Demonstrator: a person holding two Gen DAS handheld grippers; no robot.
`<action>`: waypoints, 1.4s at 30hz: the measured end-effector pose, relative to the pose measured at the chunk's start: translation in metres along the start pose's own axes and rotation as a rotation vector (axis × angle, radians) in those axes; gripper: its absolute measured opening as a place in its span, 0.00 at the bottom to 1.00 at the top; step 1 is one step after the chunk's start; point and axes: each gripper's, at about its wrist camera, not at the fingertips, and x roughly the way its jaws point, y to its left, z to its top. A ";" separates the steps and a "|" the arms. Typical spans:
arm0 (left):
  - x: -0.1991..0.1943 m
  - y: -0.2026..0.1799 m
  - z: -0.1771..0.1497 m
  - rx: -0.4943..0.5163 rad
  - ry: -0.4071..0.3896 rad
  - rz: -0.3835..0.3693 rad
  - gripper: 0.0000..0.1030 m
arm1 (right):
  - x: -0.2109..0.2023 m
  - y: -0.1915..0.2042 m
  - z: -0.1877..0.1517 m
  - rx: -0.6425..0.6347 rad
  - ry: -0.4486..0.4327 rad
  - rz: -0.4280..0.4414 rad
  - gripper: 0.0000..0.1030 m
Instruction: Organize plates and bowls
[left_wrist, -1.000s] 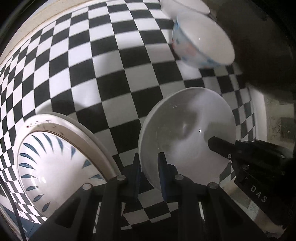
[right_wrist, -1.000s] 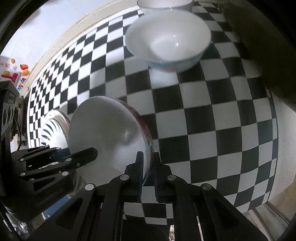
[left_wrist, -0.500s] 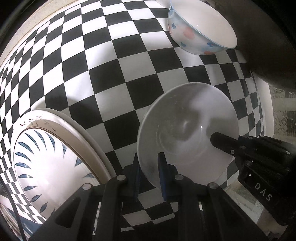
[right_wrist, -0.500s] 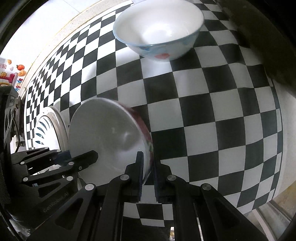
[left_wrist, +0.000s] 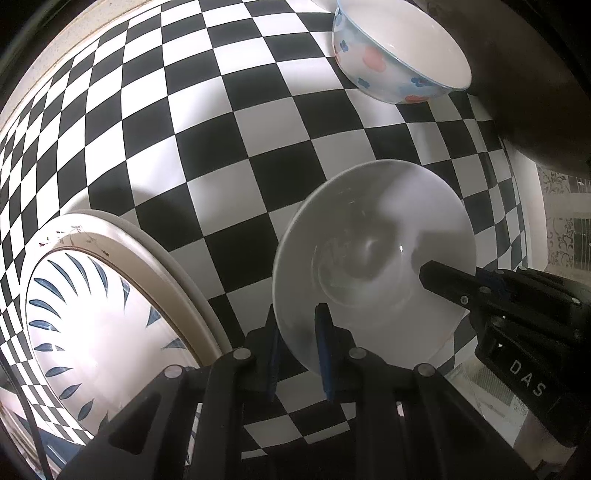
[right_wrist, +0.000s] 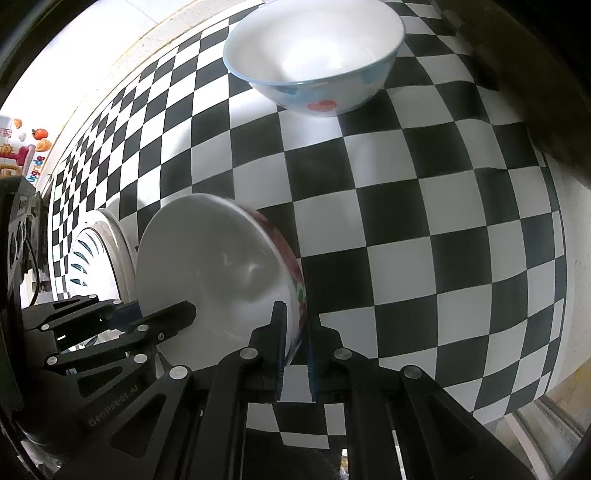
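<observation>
1. White bowl (left_wrist: 373, 266) is held above the checkered tablecloth (left_wrist: 229, 147), clamped at opposite sides of its rim by both grippers; red and green print shows on its outer wall in the right wrist view.
2. Left gripper (left_wrist: 298, 343) points steeply down, its blue-padded fingers pinching the near rim of the bowl.
3. Right gripper (right_wrist: 294, 347) also points steeply down, its fingers pinched on the bowl's patterned edge.
4. A flowered bowl (right_wrist: 314, 55) with a blue rim sits on the cloth well beyond the held one.
5. A plate with blue leaf strokes (left_wrist: 99, 321) lies just beside the left gripper.
6. Readable lettering: "DAS" on the right gripper's body in the left wrist view, and "GenRobot.AI" on the left gripper's arm in the right wrist view.
</observation>
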 end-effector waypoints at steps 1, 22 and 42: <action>0.000 0.000 -0.001 -0.001 0.002 0.000 0.15 | 0.000 0.000 0.000 -0.002 0.004 -0.001 0.12; -0.092 0.022 0.085 -0.086 -0.179 -0.027 0.27 | -0.061 -0.041 0.043 0.374 -0.266 0.137 0.41; -0.011 -0.020 0.207 0.084 -0.028 -0.051 0.08 | -0.025 -0.045 0.122 0.316 -0.200 -0.095 0.16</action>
